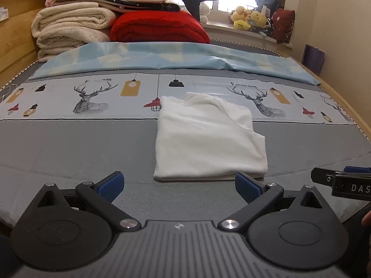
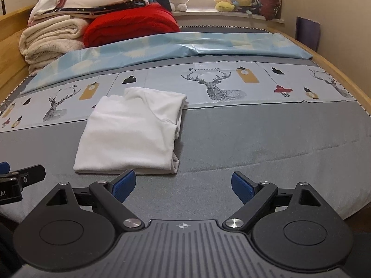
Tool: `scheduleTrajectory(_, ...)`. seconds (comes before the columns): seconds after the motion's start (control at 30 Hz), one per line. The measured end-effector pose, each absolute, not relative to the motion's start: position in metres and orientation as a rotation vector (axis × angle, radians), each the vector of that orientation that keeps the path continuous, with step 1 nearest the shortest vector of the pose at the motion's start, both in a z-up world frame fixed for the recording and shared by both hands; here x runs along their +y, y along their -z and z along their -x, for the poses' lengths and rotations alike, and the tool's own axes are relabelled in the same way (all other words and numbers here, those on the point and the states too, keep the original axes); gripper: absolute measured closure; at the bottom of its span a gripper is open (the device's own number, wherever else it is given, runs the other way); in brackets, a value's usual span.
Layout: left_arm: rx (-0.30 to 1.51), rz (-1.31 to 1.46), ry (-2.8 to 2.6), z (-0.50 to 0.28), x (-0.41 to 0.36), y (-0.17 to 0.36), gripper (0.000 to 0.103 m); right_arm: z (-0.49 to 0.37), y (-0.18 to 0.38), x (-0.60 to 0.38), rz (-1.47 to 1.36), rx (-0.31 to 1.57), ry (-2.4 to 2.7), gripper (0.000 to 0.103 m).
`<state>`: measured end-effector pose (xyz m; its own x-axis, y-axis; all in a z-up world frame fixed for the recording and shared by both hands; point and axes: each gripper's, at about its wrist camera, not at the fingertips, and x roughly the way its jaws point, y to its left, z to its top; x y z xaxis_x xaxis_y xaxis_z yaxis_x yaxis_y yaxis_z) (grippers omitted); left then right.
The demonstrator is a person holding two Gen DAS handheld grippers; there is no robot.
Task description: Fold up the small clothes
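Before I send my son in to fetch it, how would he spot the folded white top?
On the bed, find the strip printed with deer. The white top lies folded across its near edge, alone; the other folded things are stacked by the headboard.

white garment (image 1: 208,139): soft matt knit cloth, smooth.
bed cover (image 1: 69,143): grey woven cloth, faintly grainy.
left gripper (image 1: 178,185): matt black plastic, ribbed blue pads, shiny metal pivots.
bed frame (image 2: 343,69): smooth pale wood.
red blanket (image 2: 129,27): ribbed knit.
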<state>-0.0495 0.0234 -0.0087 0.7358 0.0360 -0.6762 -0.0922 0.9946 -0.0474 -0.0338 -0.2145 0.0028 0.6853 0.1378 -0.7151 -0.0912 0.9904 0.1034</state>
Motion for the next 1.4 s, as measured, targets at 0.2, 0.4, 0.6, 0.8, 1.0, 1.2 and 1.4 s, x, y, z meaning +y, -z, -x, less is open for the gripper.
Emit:
scheduleTrajectory(0.2,0.744,0.083,-0.062,0.0495,0.0258,0.0085,0.001,0.0349,-0.0026,-0.2128,-0.05,0.808,-0.129,0.013)
scheduleTrajectory(0.4,0.741,0.077,-0.06,0.0495,0.0242,0.0093,0.001,0.035,-0.0024,-0.213,-0.047,0.808,-0.13,0.013)
scheduleTrajectory(0.6,0.739,0.07,-0.054,0.0491,0.0226,0.0102,0.001,0.0344,-0.0017,-0.2139,-0.051,0.814,-0.129,0.013)
scheduleTrajectory(0.8,0.735,0.07,-0.054,0.0498,0.0241,0.01,0.001,0.0348,-0.0021,-0.2128,-0.047,0.814,-0.13,0.013)
scheduleTrajectory(1.0,0.734,0.068,-0.05,0.0503,0.0242,0.0103,0.001,0.0348,-0.002,-0.2132,-0.046,0.814,-0.131,0.013)
scheduleTrajectory(1.2,0.734,0.068,-0.049,0.0504,0.0242,0.0103,0.001,0.0356,-0.0016,-0.2126,-0.045,0.816,-0.13,0.013)
scheduleTrajectory(1.4,0.732,0.067,-0.047,0.0505,0.0241,0.0107,0.001,0.0359,-0.0013,-0.2129,-0.046,0.816,-0.131,0.013)
